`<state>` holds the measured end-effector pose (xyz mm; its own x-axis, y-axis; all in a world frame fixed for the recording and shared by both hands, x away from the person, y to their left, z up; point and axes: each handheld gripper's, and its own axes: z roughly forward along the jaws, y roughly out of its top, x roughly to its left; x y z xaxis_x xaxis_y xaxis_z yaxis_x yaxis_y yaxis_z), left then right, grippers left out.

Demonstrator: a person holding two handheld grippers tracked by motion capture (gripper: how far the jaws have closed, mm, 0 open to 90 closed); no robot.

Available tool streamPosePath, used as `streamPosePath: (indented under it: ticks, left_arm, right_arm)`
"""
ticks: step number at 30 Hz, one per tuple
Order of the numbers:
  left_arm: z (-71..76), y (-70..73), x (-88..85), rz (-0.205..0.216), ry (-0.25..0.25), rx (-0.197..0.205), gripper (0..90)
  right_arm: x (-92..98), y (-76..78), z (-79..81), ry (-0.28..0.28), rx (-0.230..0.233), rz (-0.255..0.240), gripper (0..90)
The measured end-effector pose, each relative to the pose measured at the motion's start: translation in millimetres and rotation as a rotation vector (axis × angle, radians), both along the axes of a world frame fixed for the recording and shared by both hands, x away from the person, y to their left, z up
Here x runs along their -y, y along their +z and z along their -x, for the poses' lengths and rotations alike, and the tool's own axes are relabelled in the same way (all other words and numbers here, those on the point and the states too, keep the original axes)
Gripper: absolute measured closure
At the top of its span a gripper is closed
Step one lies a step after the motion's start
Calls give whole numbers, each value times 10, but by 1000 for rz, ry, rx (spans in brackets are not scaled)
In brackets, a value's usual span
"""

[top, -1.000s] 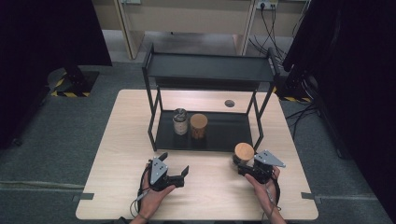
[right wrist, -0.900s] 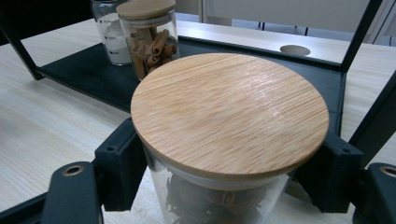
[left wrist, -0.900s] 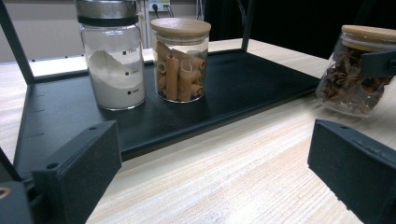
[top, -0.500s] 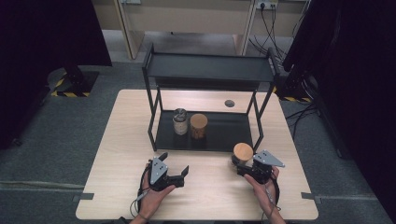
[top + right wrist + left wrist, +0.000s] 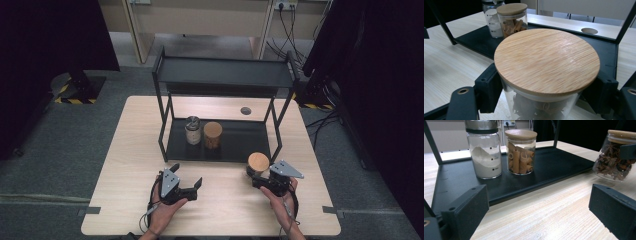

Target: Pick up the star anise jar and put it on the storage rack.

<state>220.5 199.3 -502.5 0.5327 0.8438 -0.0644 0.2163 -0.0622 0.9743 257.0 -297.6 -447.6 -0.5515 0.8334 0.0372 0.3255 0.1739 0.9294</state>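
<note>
From the high view, the right tool [image 5: 259, 176] holds the star anise jar [image 5: 258, 164] at the counter [image 5: 125, 160] edge just in front of the black shelf rack [image 5: 225, 75], beside its right front post. The left tool [image 5: 186, 181] rests in the person's hand on the counter, jaws wide, nothing between them. If the jar goes toward the rack's lower tray, that post and the tray lip are the likeliest things to clip.

In the left gripper view, the star anise jar [image 5: 615, 157] leans tilted, and I cannot tell whether its base touches the counter. A tilt like this, on smooth glass, could let it swivel in the grip. The flour jar [image 5: 484, 152] and pasta jar [image 5: 521, 152] stand close together on the tray, so a wide sweep could knock them.

In the right gripper view, the jaws clamp the glass just beneath the wooden lid [image 5: 546, 60]; the lid merely sits on top and could pop loose if bumped.
</note>
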Motion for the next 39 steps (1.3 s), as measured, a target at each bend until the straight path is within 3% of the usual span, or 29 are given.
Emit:
streamPosePath:
  ticks: [39]
  left_arm:
    - [2,-3,0,0,0,2,23]
  right_arm:
    - [-147,113,-165,49,7,6,257]
